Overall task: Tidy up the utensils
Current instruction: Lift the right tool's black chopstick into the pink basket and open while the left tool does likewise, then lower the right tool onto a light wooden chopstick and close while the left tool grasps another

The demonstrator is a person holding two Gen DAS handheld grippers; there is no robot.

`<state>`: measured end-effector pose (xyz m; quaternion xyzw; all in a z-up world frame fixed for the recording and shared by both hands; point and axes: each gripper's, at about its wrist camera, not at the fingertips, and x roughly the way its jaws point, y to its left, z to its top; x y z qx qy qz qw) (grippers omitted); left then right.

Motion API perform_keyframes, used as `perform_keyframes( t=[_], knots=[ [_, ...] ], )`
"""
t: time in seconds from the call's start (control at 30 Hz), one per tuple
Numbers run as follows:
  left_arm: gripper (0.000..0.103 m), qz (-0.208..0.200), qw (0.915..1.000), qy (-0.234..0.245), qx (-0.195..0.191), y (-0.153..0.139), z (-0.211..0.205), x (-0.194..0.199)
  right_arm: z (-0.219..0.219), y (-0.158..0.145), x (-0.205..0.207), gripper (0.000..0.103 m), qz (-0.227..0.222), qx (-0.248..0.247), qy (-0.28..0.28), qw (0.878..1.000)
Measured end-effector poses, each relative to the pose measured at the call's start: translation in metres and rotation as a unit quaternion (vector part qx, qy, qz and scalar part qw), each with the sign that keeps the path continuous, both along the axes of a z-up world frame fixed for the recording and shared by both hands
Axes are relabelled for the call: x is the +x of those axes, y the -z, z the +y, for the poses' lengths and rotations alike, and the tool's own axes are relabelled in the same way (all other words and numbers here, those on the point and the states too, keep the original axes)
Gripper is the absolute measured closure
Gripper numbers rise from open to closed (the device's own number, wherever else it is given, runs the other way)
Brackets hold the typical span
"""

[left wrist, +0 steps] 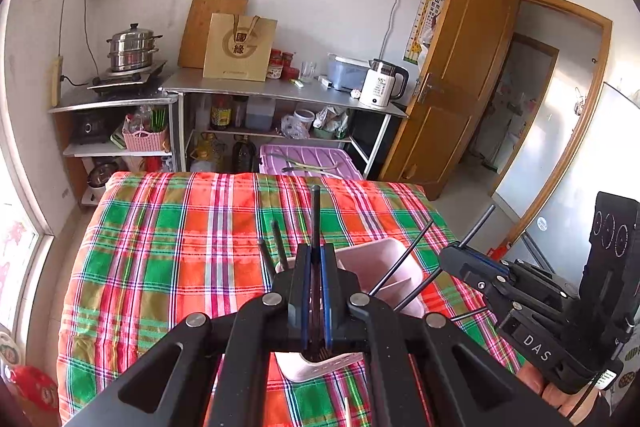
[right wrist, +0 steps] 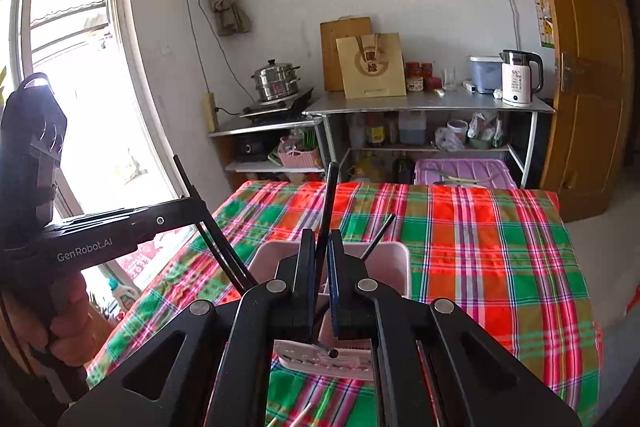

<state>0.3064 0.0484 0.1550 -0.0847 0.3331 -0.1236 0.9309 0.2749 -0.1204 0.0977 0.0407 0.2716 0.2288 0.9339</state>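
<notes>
Two tools, each clamped on one thin black chopstick: left tool [left wrist: 316, 267] stick [left wrist: 315, 215], right tool [right wrist: 318, 259] stick [right wrist: 328, 199]. Pale pink plastic holder [left wrist: 376, 263] directly beneath tips. Lower tip-first into compartment, release only once inside.

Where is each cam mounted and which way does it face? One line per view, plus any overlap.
Left wrist: on the left gripper, looking forward and down over the plaid cloth to the kitchen shelves; shows its own fingers shut on a black chopstick, plus the right gripper at right.
Right wrist: on the right gripper, same heading, window at left; its fingers pinch a black chopstick; the left gripper shows at left.
Shared: pink utensil holder, white kettle, steamer pot.
</notes>
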Motion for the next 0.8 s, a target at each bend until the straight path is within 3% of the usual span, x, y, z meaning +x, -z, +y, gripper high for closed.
perform_keyframes(
  t=[0.2, 0.3, 0.5, 0.8],
  knots=[
    [0.098, 0.009, 0.9999, -0.004, 0.012, 0.016, -0.001, -0.002, 0.004, 0.013, 0.000, 0.096, 0.018, -0.028, -0.014, 0.999],
    [0.096, -0.003, 0.9998, -0.009, 0.019, 0.012, -0.002, -0.010, 0.002, 0.010, -0.008, 0.087, 0.008, -0.036, -0.013, 0.999],
    [0.083, -0.037, 0.9991, -0.013, 0.017, -0.003, 0.000, -0.036, -0.016, -0.001, -0.026, 0.082, -0.005, -0.013, 0.000, 1.000],
    [0.081, -0.070, 0.9972, -0.012, 0.026, -0.010, -0.001, -0.092, -0.049, -0.019, -0.071, 0.081, -0.035, 0.027, 0.020, 0.999]
  ],
)
